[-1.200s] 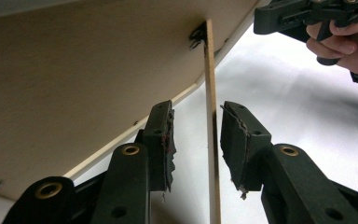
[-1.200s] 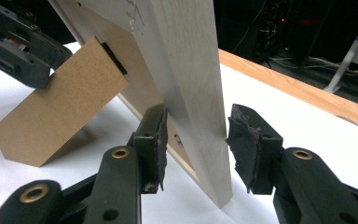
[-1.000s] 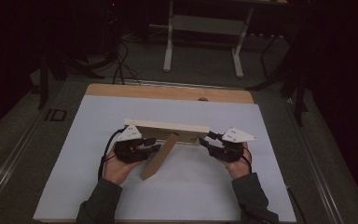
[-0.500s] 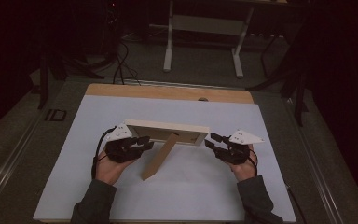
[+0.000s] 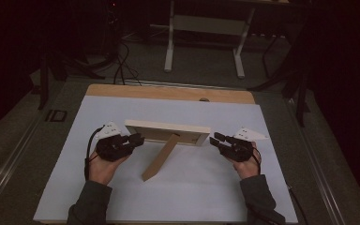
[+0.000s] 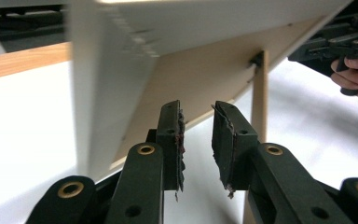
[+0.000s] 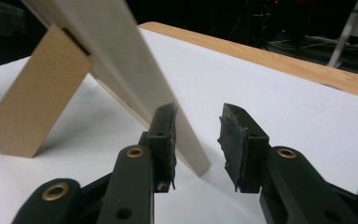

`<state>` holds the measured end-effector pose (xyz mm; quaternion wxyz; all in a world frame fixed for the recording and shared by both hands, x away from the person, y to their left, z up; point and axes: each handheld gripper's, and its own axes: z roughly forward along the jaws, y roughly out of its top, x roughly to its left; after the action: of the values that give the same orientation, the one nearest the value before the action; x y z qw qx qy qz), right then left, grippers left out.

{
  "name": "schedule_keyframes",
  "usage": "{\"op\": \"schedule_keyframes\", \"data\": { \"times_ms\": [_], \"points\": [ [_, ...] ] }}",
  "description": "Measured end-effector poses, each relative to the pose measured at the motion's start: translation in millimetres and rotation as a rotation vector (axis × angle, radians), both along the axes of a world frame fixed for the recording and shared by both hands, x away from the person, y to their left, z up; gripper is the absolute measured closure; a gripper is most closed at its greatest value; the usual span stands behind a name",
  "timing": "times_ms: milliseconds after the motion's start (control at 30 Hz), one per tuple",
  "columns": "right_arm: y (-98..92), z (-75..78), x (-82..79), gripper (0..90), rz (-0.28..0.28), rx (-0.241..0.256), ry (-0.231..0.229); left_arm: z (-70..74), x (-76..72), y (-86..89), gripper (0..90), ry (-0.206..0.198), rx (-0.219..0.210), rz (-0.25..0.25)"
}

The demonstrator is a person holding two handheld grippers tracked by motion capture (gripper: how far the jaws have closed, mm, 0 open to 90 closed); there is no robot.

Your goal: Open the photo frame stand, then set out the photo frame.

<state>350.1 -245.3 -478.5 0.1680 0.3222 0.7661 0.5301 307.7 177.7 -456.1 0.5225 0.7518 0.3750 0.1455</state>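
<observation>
Already the picture frame (image 5: 168, 131) is seen standing on the white worktop (image 5: 122, 197), roughly midway between its left and right edges and nearer the far wooden edge than the near one; it leans back on its easel leg (image 5: 161, 157), whose foot is planted toward the person's side; the setting-up can therefore be judged as done, or very nearly so. The left gripper (image 5: 132, 141) is held just beside the frame's left end and the right gripper (image 5: 218, 140) just beside its right end; neither is clamped on anything. In the left gripper view the fingers (image 6: 171, 140) are parted with a bare gap between them, the frame's back and leg (image 6: 259, 93) lying beyond; in the right gripper view the fingers (image 7: 164, 135) are likewise apart, the frame's edge (image 7: 121, 70) rising behind the left one. What is left, by judgement, is little: perhaps a check that the frame stands steady, then both hands drawn clear.
</observation>
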Motion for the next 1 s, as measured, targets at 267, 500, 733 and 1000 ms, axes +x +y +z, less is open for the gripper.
{"op": "schedule_keyframes", "data": {
  "times_ms": [267,500,733,1000],
  "points": [
    [2.1,-2.6,10.7,71.4,-0.053,0.021,0.028,1.8,-0.3,8.0,74.5,-0.013,-0.018,0.038],
    [9.0,-1.9,18.3,71.8,-0.063,0.018,0.035,2.2,2.6,9.0,76.6,-0.005,-0.023,0.042],
    [16.3,-1.5,25.5,75.0,-0.061,0.026,0.041,2.9,4.3,7.6,77.7,-0.001,-0.02,0.029],
    [21.9,0.2,30.5,89.3,-0.056,0.042,0.054,7.4,7.8,-0.7,80.1,-0.009,-0.009,0.025]
  ]
}}
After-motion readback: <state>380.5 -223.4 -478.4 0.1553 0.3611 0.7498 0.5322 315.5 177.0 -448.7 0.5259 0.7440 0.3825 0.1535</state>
